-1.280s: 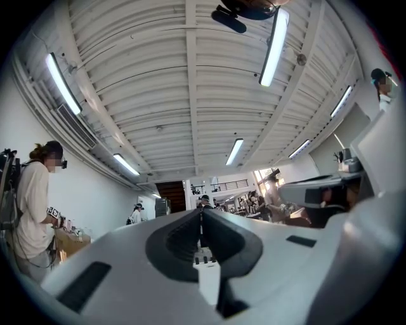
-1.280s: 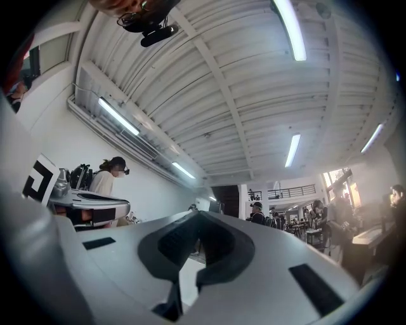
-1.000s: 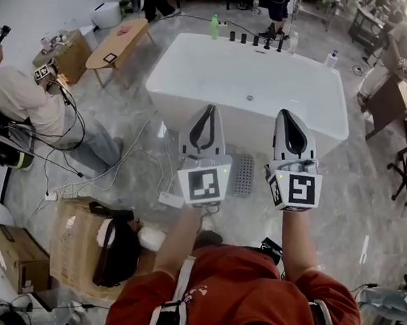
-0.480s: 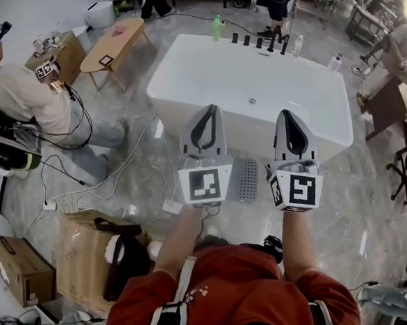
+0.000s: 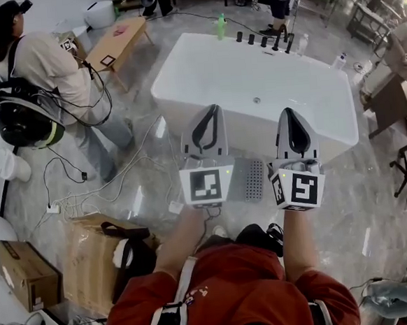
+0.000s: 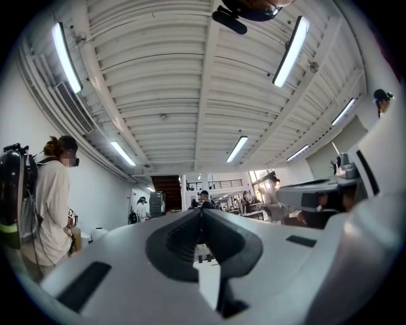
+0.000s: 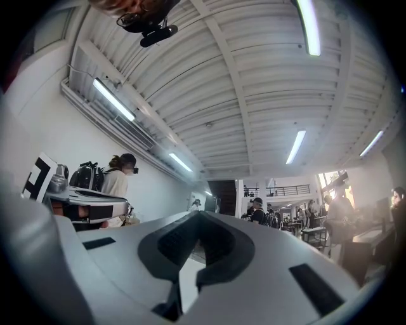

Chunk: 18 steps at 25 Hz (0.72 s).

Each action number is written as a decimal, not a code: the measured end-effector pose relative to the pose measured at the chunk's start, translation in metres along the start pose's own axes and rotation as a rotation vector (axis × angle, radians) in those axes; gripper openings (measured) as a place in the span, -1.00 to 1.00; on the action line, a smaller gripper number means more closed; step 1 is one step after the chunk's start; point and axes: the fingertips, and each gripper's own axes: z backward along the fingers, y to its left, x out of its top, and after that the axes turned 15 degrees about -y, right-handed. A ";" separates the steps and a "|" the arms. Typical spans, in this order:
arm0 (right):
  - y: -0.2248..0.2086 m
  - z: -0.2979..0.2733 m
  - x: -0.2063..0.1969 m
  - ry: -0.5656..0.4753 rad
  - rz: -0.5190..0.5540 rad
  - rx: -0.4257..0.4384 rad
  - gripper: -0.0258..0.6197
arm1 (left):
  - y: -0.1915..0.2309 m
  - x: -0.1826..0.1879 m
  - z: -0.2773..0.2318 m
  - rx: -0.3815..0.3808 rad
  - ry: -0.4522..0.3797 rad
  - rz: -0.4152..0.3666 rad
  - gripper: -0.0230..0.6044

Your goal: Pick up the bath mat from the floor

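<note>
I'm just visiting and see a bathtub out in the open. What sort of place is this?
Probably a big workshop hall with a mock bathroom staged for recording, not a home: a freestanding bathtub on open floor, loose cables and a cardboard box nearby, and another person wearing a backpack.

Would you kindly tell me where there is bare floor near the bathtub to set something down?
Bare floor lies right of the bath mat, between the bathtub and the dark chair. Left of the mat it is crowded: cables, a cardboard box with a black bag, and a standing person.
</note>
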 end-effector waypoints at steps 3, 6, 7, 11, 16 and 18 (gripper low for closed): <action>0.002 -0.002 -0.003 0.002 -0.001 0.004 -0.88 | 0.001 -0.003 -0.001 -0.003 0.004 -0.006 -0.87; -0.003 -0.004 -0.005 0.001 0.000 0.005 -0.88 | -0.001 -0.004 -0.005 -0.005 -0.001 -0.008 -0.87; -0.004 -0.006 -0.005 -0.002 0.001 0.005 -0.88 | -0.001 -0.003 -0.008 -0.004 -0.006 -0.007 -0.87; -0.008 -0.011 -0.005 -0.011 0.007 0.008 -0.88 | 0.001 -0.002 -0.014 0.005 -0.013 -0.012 -0.87; -0.010 -0.008 -0.010 -0.014 -0.006 -0.006 -0.88 | -0.002 -0.004 -0.012 -0.010 -0.024 -0.020 -0.87; -0.014 -0.013 -0.014 -0.016 -0.011 -0.008 -0.88 | -0.004 -0.008 -0.018 -0.014 -0.016 -0.028 -0.87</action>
